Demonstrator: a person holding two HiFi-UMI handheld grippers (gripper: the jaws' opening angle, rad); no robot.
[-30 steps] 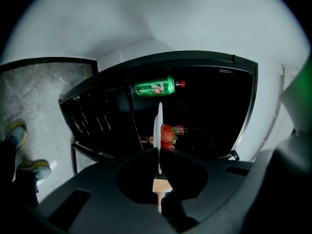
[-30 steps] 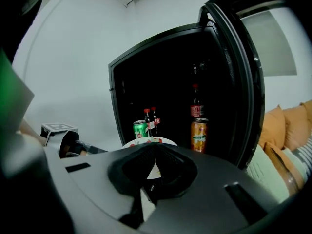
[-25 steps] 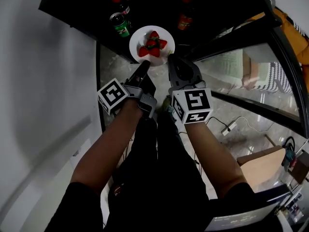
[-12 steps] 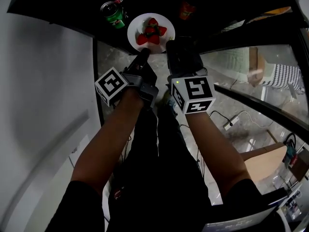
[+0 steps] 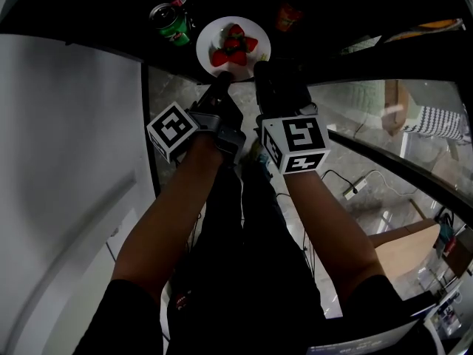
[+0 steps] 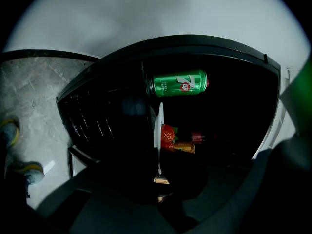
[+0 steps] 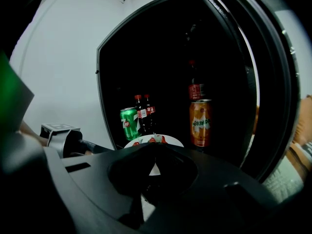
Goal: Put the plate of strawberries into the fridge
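The person wears a black short-sleeved top and dark trousers, with the forearms bare below the sleeves. The left gripper and the right gripper are matte black. Each carries a white cube printed with bold black square markers: the left cube and the right cube. A grey housing sits beside the left cube. Seen from their own cameras, both grippers' bodies are broad, dark, smooth mouldings with a rounded hollow at the centre.
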